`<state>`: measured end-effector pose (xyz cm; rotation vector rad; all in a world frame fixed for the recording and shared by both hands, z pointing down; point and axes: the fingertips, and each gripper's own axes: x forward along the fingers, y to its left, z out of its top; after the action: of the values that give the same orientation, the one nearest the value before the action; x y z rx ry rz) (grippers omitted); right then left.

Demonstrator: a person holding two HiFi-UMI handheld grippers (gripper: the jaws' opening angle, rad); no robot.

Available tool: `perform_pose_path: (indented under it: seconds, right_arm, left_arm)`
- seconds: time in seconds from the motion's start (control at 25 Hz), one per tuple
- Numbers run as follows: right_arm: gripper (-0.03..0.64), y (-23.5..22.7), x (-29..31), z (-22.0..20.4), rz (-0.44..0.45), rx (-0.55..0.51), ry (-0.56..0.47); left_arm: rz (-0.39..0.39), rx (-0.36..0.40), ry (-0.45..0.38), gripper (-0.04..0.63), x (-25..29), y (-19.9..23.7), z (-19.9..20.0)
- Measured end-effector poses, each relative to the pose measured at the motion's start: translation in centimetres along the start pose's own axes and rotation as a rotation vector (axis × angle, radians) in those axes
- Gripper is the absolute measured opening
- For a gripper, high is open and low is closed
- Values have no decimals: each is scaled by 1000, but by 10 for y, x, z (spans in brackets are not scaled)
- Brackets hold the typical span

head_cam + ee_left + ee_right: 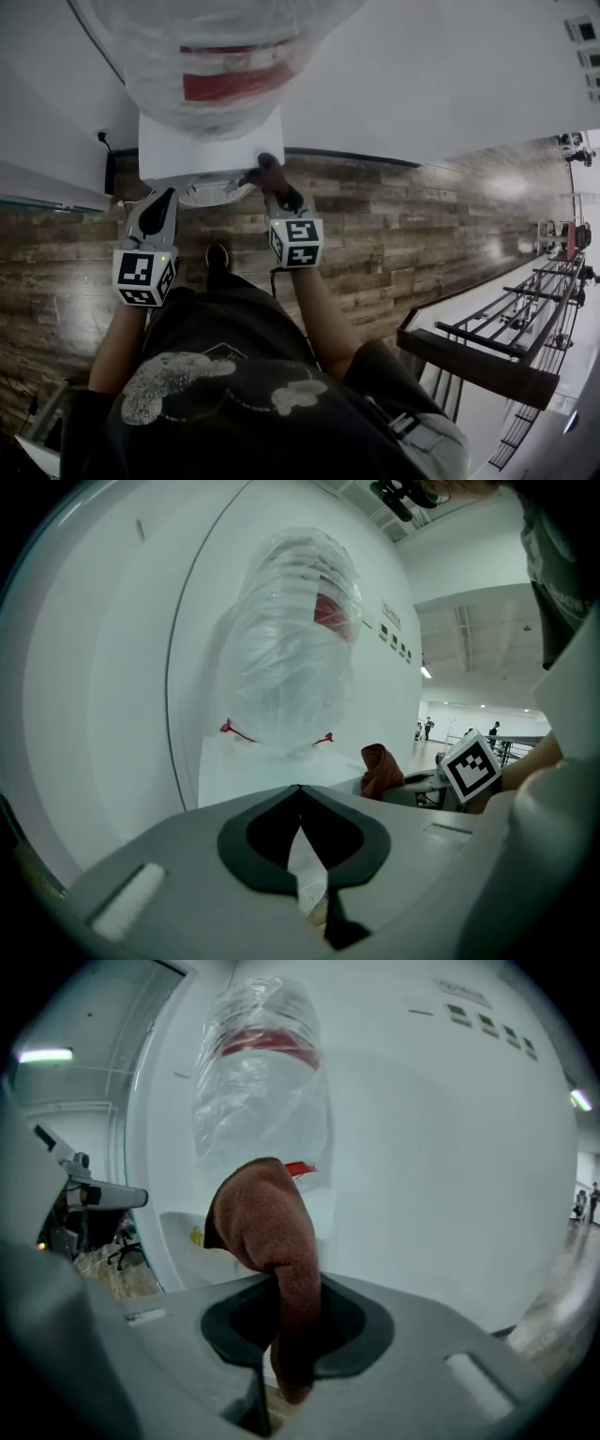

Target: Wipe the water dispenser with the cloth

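Note:
The white water dispenser stands against the wall, and its bottle is wrapped in clear plastic with a red band. My right gripper is shut on a brown cloth at the dispenser's lower front right corner. In the right gripper view the cloth bulges up out of the jaws of the right gripper, in front of the bottle. My left gripper hangs shut and holds nothing, left of the drip tray. In its own view the left gripper faces the dispenser, with the cloth to the right.
The floor is wood-patterned. A black metal rack stands at the right. A wall socket with a cord sits left of the dispenser. The person's shoe is close below the drip tray.

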<state>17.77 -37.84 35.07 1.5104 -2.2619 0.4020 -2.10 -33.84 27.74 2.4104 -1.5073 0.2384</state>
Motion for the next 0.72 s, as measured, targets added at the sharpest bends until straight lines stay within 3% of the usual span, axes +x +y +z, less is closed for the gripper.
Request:
perform_pose_path:
  seconds: [0.24, 0.36, 0.48, 0.72]
  right_arm:
    - [61, -26, -10, -2, -129, 107, -73]
    - [61, -20, -7, -3, -131, 85, -88]
    - [63, -14, 5, -2, -126, 35, -108]
    - [63, -15, 24, -37, -94, 58, -146]
  left_arm:
    - [-41, 8, -6, 18, -17, 2, -12]
    - [-55, -22, -23, 18, -31, 7, -14]
    - [-61, -4, -75, 18, -33, 15, -12]
    - [9, 12, -132, 18, -20, 41, -49]
